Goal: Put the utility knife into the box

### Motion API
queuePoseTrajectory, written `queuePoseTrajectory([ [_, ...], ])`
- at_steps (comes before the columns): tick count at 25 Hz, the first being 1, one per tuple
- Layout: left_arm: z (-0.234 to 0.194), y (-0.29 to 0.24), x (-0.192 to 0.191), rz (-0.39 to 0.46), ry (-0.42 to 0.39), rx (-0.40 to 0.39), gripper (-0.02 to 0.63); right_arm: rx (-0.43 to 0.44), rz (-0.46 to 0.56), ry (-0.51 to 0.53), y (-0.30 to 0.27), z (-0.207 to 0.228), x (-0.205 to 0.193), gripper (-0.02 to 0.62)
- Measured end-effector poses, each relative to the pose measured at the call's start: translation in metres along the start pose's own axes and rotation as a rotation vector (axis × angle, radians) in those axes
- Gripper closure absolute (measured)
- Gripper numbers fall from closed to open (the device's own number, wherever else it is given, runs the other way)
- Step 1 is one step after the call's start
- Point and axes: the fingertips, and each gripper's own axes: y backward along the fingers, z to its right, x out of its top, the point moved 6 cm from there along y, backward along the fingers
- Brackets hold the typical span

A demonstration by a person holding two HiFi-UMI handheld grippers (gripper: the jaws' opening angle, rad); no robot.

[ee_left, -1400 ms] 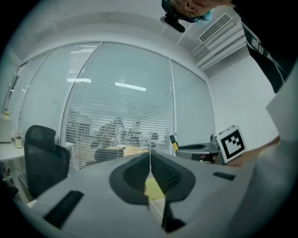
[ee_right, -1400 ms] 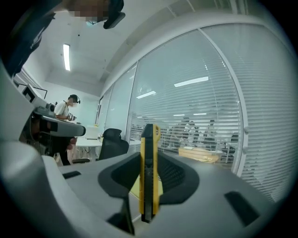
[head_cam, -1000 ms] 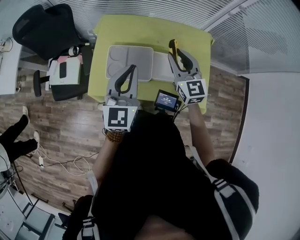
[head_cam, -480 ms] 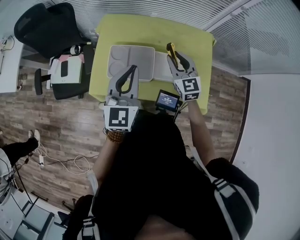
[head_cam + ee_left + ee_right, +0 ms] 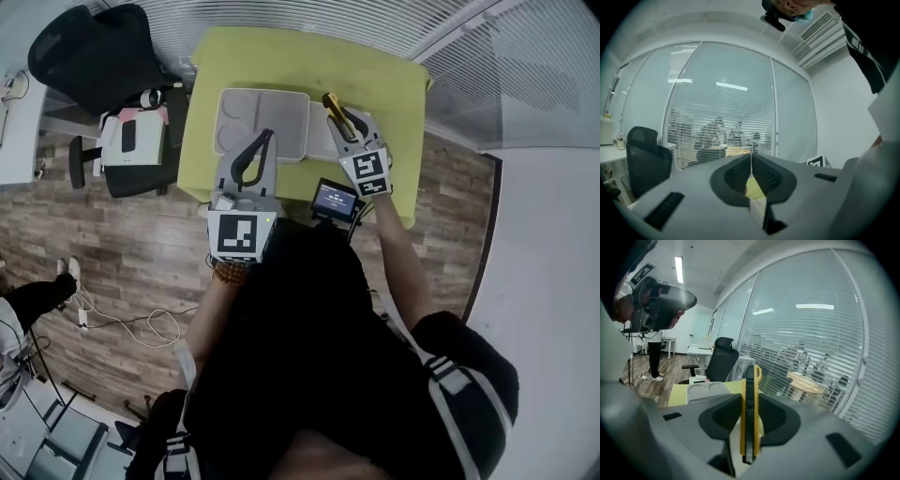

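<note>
Green worktop [image 5: 281,56] bearing the grey box [image 5: 253,122]. The left hand-held gripper [image 5: 262,141] idles with jaws together and empty. The right hand-held gripper [image 5: 344,119] is clamped on the yellow utility knife [image 5: 333,105] near the box's right edge, apparently for lowering in. The right gripper view shows the grip — the head view shows where the knife is.

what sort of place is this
Most likely an office: glass partition walls with blinds, a black swivel chair, and a white desk on wood-look flooring.
</note>
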Motion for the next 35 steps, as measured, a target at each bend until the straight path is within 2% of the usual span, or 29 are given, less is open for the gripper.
queuePoseTrajectory([
  [4, 0.001, -0.001, 0.000, -0.001, -0.005, 0.003, 0.588, 0.004, -0.007, -0.030, -0.004, 0.004, -0.010, 0.483],
  [10, 0.000, -0.003, 0.003, -0.008, -0.007, 0.000, 0.588, 0.024, -0.054, 0.002, -0.013, 0.005, -0.021, 0.483],
  [13, -0.003, -0.004, 0.004, -0.004, -0.004, 0.002, 0.588, 0.032, -0.075, -0.016, -0.020, 0.005, -0.028, 0.483],
  [23, -0.006, -0.003, 0.001, -0.012, -0.008, 0.011, 0.588, 0.061, -0.184, -0.054, -0.034, 0.003, -0.064, 0.483],
  [35, -0.014, 0.004, -0.002, -0.017, -0.007, 0.032, 0.588, 0.108, -0.300, -0.029, -0.049, -0.009, -0.097, 0.483],
])
